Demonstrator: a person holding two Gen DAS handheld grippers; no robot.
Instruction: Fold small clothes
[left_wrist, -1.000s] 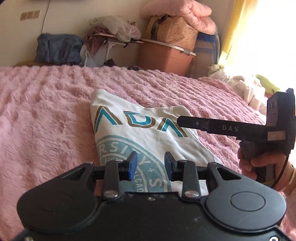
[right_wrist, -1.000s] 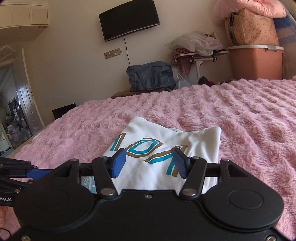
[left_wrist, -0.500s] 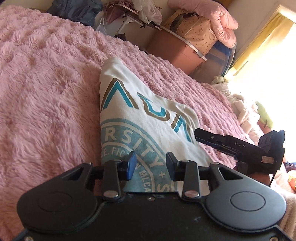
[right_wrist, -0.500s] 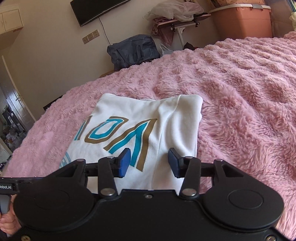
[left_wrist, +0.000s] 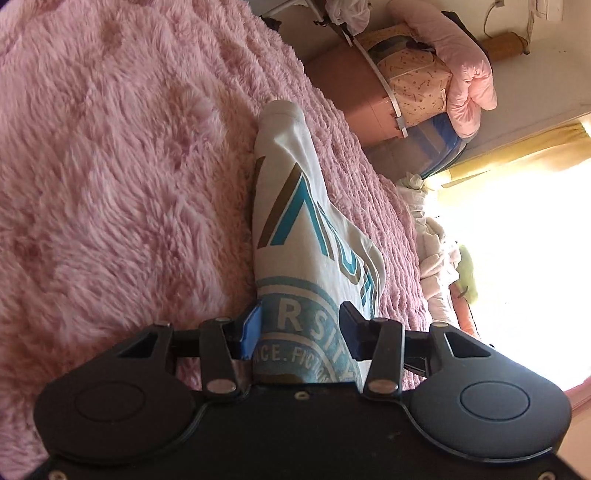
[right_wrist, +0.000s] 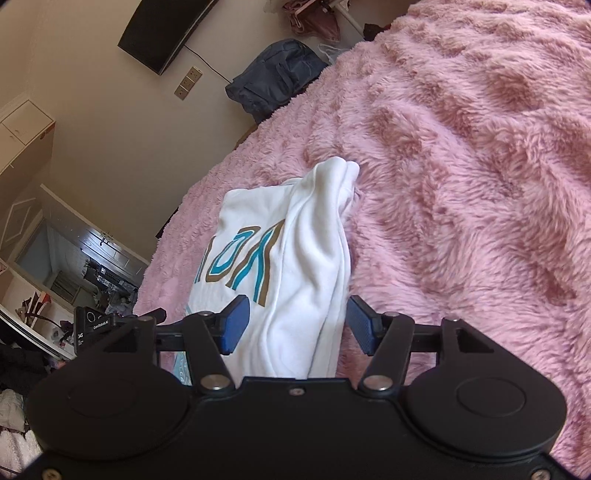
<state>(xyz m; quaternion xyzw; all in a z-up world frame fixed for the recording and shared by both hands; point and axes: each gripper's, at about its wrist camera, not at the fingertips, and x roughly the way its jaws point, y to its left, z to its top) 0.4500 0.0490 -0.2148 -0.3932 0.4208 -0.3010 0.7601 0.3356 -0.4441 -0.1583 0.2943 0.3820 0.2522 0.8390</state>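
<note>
**Both grippers at the shirt's near end, nothing clamped yet**

Nearest the left cam: left gripper (left_wrist: 301, 326) w/ jaws well apart, have just been opening. White tee (left_wrist: 295, 229) runs between the fingers; left blue pad (left_wrist: 251, 328) sits right at the shirt's left edge, right finger over the print. No visible pinch, cloth lies slack, so I read it as not gripped.

Right cam: right gripper (right_wrist: 295, 325) also spread, jaws just widened again. Bunched right edge of the tee (right_wrist: 314, 258) lies between the pads. Right pad is just beside the fold stack; touching or not, can't tell. No squeeze seen.

Further out: tee lies on the pink fleece blanket (right_wrist: 461, 166), already narrowed to a long strip, sides turned in, teal/brown lettering and round print face up. Far end is rumpled, not squared.

Progress, my read: lengthwise folds done, approx halfway. Left to do: grab the near end w/ both grippers, carry it over to the far end, flatten.

Bkgd: brown storage bin (left_wrist: 354, 92), pink bedding on top, window glare to the right.
</note>
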